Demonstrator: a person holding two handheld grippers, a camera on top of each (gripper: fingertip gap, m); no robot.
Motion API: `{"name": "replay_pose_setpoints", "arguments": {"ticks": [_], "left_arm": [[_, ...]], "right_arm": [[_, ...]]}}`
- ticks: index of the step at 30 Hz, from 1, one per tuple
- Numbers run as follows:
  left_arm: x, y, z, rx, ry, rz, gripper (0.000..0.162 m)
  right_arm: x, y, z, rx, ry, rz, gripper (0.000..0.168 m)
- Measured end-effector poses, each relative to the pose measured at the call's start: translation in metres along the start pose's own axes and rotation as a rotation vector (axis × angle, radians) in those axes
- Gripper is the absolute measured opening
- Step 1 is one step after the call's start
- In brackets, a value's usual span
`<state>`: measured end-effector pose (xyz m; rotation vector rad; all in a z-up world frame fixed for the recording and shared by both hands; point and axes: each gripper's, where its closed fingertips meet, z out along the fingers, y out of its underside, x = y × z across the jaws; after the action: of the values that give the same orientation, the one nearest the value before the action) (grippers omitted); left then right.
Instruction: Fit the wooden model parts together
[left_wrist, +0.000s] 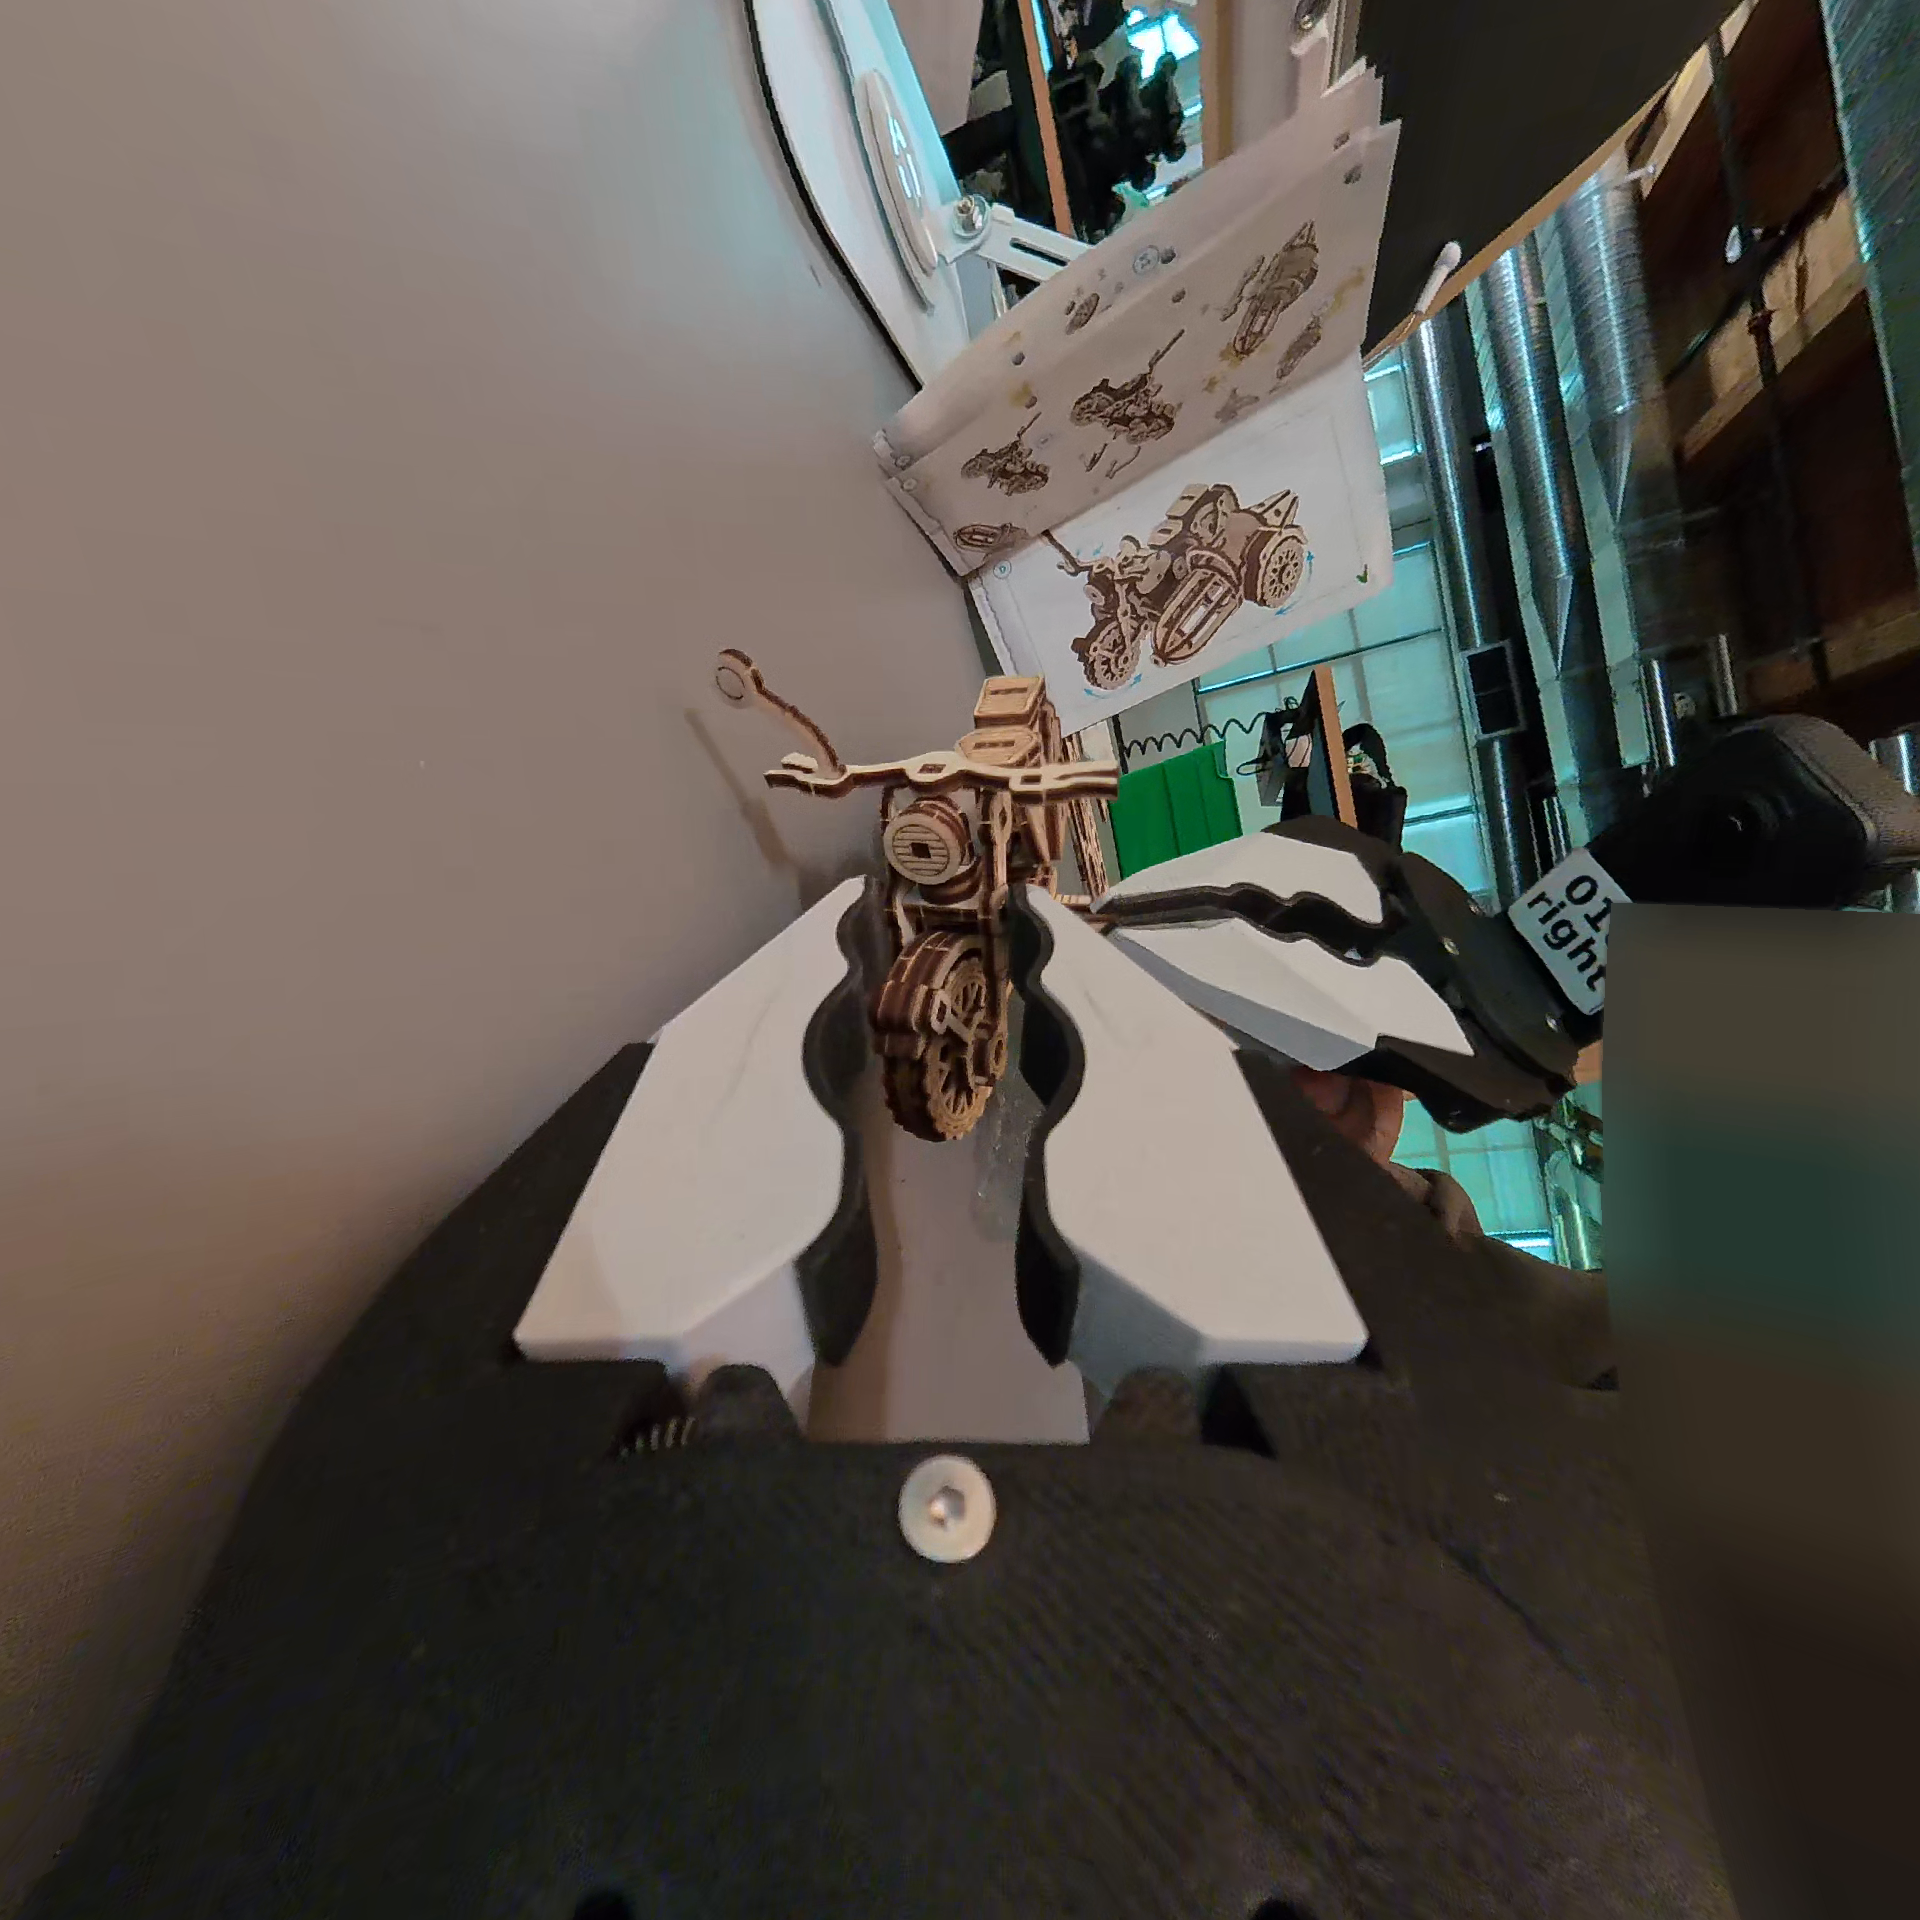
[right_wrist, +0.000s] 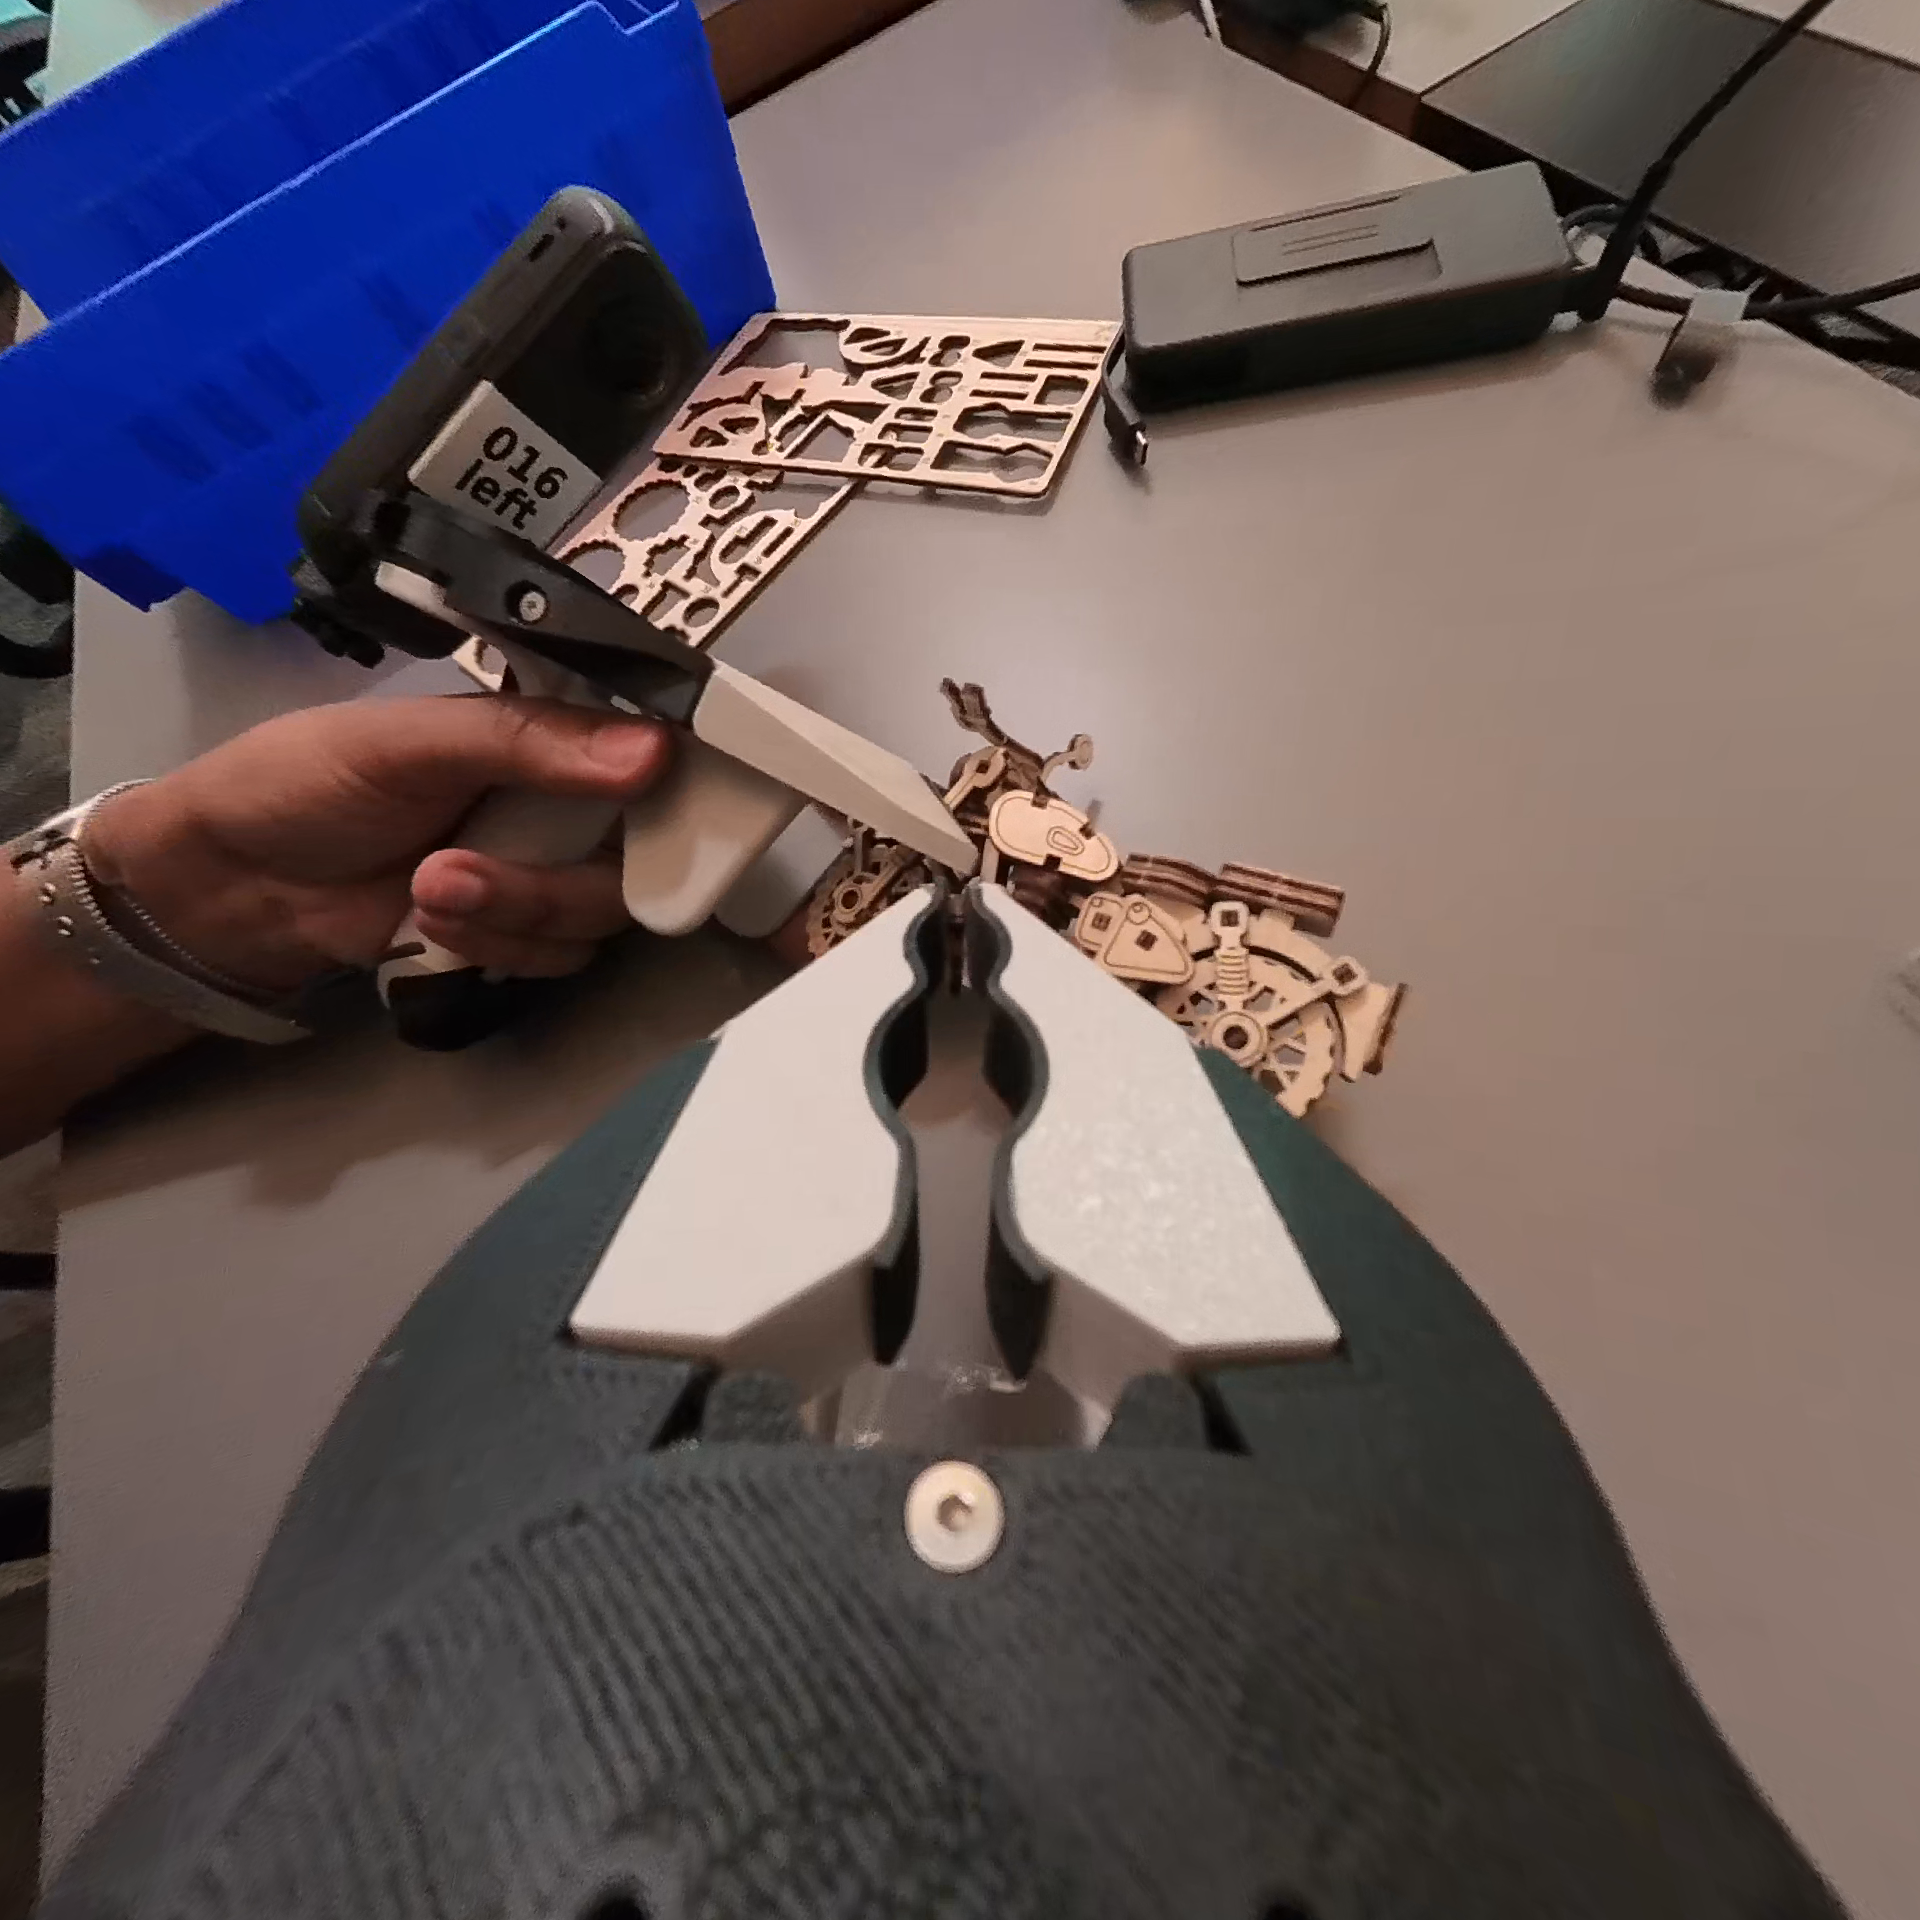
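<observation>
The wooden motorcycle (right_wrist: 1101, 894) lay on its side near the middle of the grey table (right_wrist: 1455, 727), with its front wheel (left_wrist: 940, 1023) toward the person's side. The left gripper (left_wrist: 940, 1023) had its two fingers pinching that front wheel, I think so the bike could not slide while the other tool worked.

The right gripper (right_wrist: 958, 914) came in from the side. Its fingers (right_wrist: 1060, 997) were pressed almost together on a small dark part of the model; I could not tell which part. It looked like that bit was being pushed into place.

Two empty wooden part sheets (right_wrist: 894, 405) lay farther back, beside a blue bin (right_wrist: 312, 260) at the left edge. A black power brick (right_wrist: 1340, 281) sat near the far right corner. A picture booklet (left_wrist: 1174, 468) stood open past the bike, likely so the steps could be seen.
</observation>
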<state>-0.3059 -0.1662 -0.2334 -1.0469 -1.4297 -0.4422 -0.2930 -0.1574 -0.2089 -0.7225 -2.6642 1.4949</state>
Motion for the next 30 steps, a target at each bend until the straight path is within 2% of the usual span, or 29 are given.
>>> {"name": "replay_pose_setpoints", "arguments": {"ticks": [1,10,18,30], "left_arm": [[0.0,0.0,0.0,0.001,0.004,-0.004,0.021],[0.003,0.002,0.0,-0.004,0.029,-0.018,0.021],[0.007,0.013,0.003,-0.067,0.034,0.022,0.022],[0.008,0.025,0.006,-0.126,0.008,0.087,0.022]], "right_arm": [[0.0,0.0,0.001,0.0,0.007,-0.009,0.001],[0.011,0.002,0.005,-0.023,0.096,-0.097,0.001],[0.012,0.009,0.003,-0.035,0.061,-0.012,0.001],[0.011,0.023,-0.007,-0.045,-0.002,-0.007,0.001]]}}
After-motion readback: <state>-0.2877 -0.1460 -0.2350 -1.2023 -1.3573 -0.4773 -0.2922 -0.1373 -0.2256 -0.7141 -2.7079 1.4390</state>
